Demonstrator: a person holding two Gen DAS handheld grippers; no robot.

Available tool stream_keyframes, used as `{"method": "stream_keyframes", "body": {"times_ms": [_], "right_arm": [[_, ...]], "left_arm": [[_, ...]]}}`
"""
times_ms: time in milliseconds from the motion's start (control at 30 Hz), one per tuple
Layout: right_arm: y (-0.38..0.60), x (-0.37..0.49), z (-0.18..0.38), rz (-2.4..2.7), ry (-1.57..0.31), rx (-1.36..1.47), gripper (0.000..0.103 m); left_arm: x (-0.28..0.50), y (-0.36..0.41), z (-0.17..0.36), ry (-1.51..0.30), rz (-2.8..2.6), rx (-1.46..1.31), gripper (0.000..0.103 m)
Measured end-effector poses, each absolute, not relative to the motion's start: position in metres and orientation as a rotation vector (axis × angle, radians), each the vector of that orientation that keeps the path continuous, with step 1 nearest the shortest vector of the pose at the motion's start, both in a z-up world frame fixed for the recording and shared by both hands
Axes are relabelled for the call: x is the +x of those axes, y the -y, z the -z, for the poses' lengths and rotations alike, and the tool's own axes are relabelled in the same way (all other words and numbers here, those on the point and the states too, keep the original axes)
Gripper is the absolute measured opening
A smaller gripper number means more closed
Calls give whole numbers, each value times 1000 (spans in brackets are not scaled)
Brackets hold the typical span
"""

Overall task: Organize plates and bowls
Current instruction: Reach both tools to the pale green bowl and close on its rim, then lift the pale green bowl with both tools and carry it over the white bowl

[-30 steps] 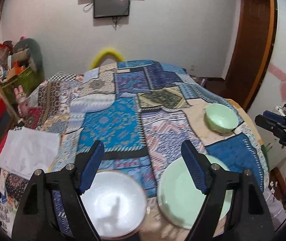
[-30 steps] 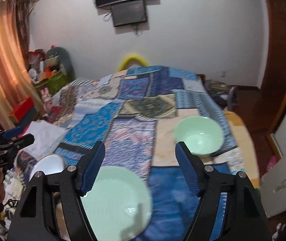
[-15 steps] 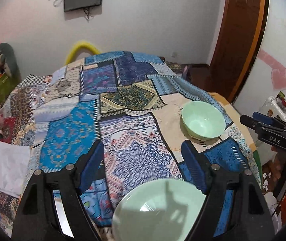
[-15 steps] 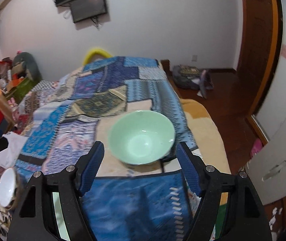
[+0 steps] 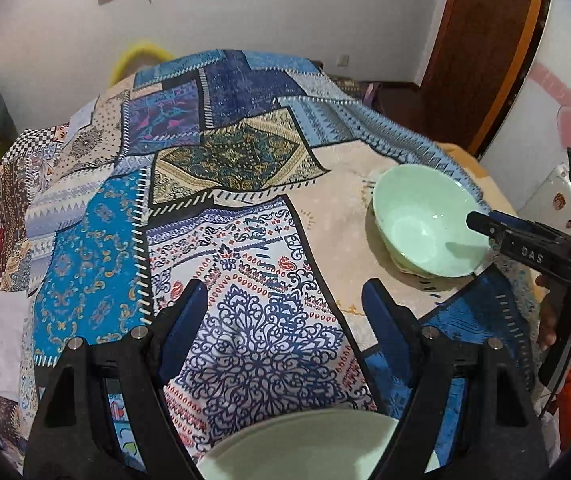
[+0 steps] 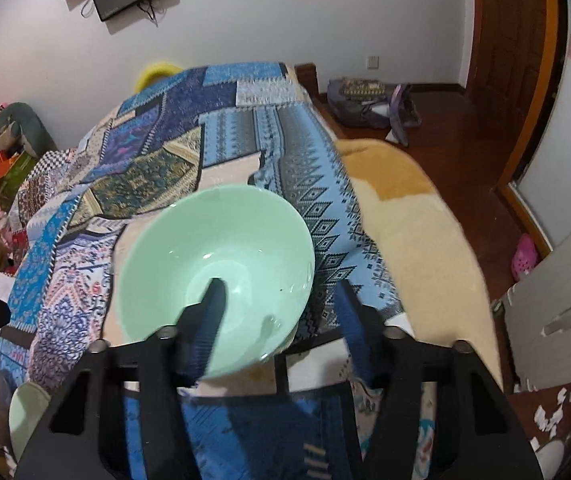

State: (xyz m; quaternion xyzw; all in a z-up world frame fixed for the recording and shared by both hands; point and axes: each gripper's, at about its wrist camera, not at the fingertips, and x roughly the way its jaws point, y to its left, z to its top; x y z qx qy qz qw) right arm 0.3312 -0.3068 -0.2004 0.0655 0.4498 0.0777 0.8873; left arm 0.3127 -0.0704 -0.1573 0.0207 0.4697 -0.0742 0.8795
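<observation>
Green bowl [image 6: 221, 264] straddled by spread right gripper [image 6: 281, 300]; left gripper [image 5: 285, 312] agape, perhaps over plate [image 5: 305, 444].

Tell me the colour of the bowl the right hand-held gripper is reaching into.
Pale mint green bowl, clearest in the right wrist view.

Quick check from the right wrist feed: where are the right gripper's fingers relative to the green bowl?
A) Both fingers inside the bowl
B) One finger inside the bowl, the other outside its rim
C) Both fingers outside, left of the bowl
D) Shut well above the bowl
B: the right gripper straddles the green bowl's near rim, one finger over the inside, the other outside beside it; jaws are open, not yet clamped.
</observation>
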Motion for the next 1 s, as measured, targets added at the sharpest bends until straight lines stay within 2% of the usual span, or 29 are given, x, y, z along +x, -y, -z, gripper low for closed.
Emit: {"method": "stream_keyframes", "body": {"times_ms": [100,400,833,1000], "right_arm": [[308,342,211,-176,-975,153,31],[307,358,227,-194,-1016,137,14],[283,330,221,-315,-1010,58,14],[269,315,221,-368,-1020,36,14]], "left_arm": [[319,74,165,-988,161,55,79],[329,84,180,-1022,178,61,79],[335,98,189,-1049,178,53,79],[333,106,198,-1066,165,90,69]]}}
